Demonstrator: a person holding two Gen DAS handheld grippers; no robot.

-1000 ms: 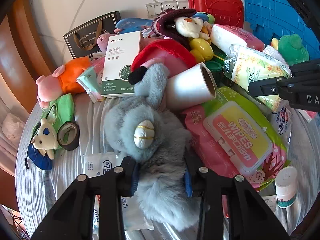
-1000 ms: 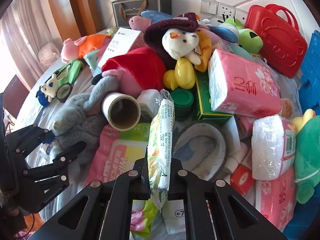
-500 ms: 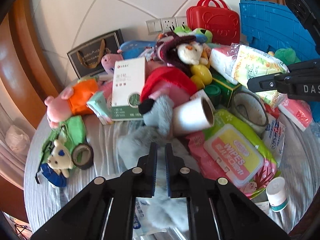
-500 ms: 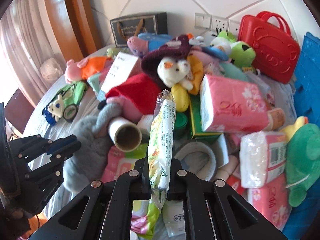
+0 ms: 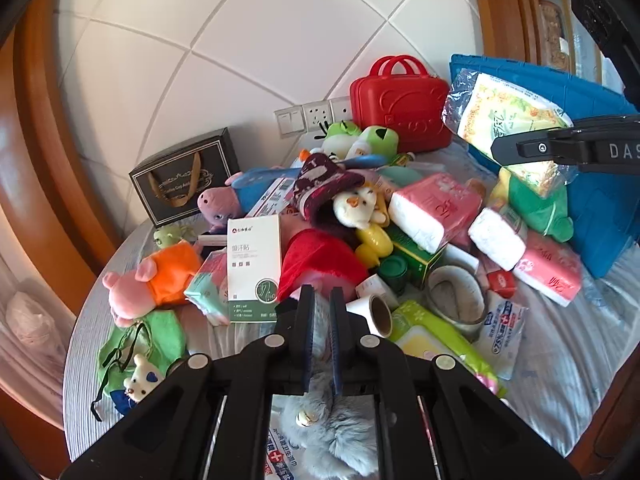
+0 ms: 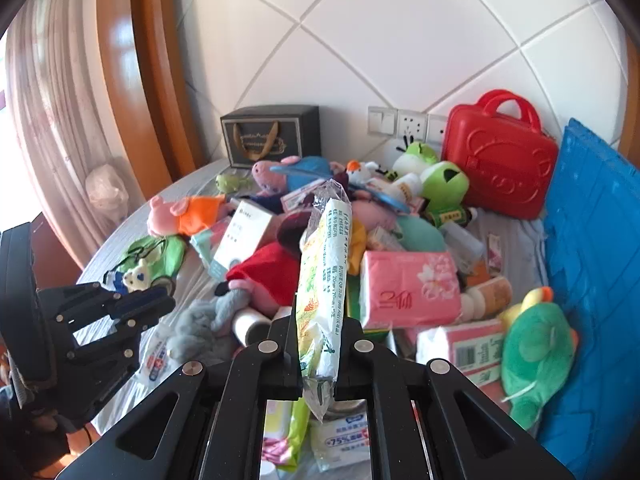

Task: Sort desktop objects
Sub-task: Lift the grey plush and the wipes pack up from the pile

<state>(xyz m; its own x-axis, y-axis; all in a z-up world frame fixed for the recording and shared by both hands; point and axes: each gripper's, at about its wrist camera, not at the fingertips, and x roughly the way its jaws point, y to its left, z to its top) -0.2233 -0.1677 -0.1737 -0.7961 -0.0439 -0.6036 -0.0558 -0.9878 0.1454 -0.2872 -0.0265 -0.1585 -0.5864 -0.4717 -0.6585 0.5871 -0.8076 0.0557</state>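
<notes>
White diagonal tiles backed a round table (image 5: 560, 380) heaped with toys and tissue packs. Above the heap, the right gripper (image 6: 316, 332) was clamped on a green-printed tissue pack (image 6: 324, 264), held upright off the pile near the blue crate (image 6: 592, 240). The left gripper (image 5: 320, 320) had its fingers nearly together, pinching grey fur of the grey plush toy (image 5: 332, 436), which lay at the table's near edge beside a white paper roll (image 5: 372, 310)
</notes>
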